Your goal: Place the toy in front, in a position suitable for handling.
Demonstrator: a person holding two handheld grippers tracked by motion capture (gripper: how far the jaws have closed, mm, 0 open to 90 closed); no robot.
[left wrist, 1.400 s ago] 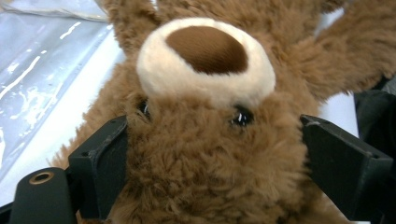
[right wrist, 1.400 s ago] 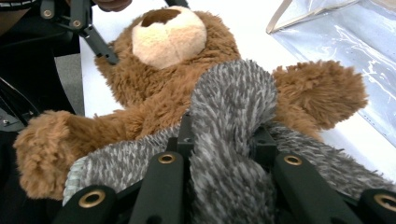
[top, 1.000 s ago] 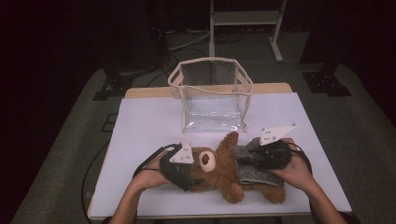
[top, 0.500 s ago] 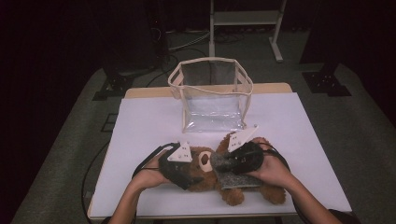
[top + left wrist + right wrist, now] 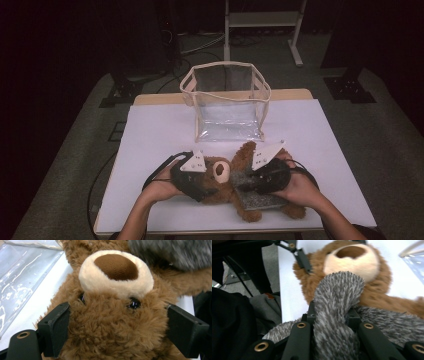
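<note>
While the brown teddy bear (image 5: pixel 225 182) lies on its back on the white table cover (image 5: pixel 150 130), its head sits clamped between the jaws of the left gripper (image 5: pixel 192 176), whose black pads press into the fur on both sides of the face, level with the eyes, as the left gripper view shows (image 5: pixel 110 315). A grey furry cloth (image 5: pixel 255 197) lies across the bear's body, and the right gripper (image 5: pixel 262 175) has a fold of it pinched tight between its nearly closed jaws; in the right gripper view the fold (image 5: pixel 337 310) rises from between them just in front of the bear's cream muzzle (image 5: pixel 352 262). One hand grips each tool, the left hand (image 5: pixel 162 185) beside the bear's head and the right hand (image 5: pixel 297 187) beside its body. Behind the bear, farther from the person, stands a clear plastic bag (image 5: pixel 227 107) with a cream rim, open at the top and apart from the bear.
</note>
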